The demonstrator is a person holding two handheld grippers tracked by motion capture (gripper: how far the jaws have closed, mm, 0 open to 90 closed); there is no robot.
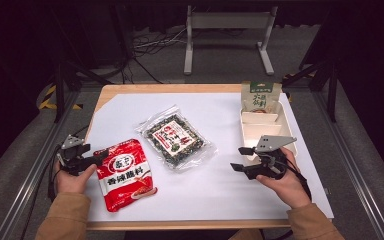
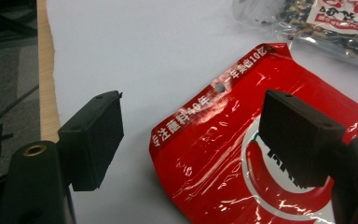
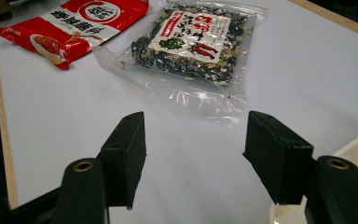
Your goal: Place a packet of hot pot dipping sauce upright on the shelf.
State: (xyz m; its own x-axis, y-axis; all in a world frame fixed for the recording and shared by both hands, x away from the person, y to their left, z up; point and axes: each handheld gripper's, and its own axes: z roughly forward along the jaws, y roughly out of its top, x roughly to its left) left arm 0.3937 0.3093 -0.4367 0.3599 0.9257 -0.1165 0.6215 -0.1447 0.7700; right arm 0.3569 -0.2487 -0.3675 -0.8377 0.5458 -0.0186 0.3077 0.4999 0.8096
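A red seasoning packet (image 1: pixel 125 172) lies flat at the front left of the white sheet. My left gripper (image 1: pixel 96 158) is at its left edge, pointing right. In the left gripper view, that gripper (image 2: pixel 193 100) stands open, with the red packet's (image 2: pixel 223 154) upper corner below and between the jaws, and no pad presses on it. A clear bag of dark dried flakes (image 1: pixel 175 140) lies mid-table. My right gripper (image 1: pixel 241 159) hovers open to the right of it, with nothing between its jaws (image 3: pixel 196 119). Ahead of it lie the clear bag (image 3: pixel 191 42) and the red packet (image 3: pixel 74 23).
A pale divided tray (image 1: pixel 280 125) sits at the right, just behind my right hand, with a green packet (image 1: pixel 260 96) standing in its far compartment. The wooden table edge (image 2: pixel 46 93) runs close to the left gripper. A metal stand (image 1: pixel 227 40) is on the floor beyond the table.
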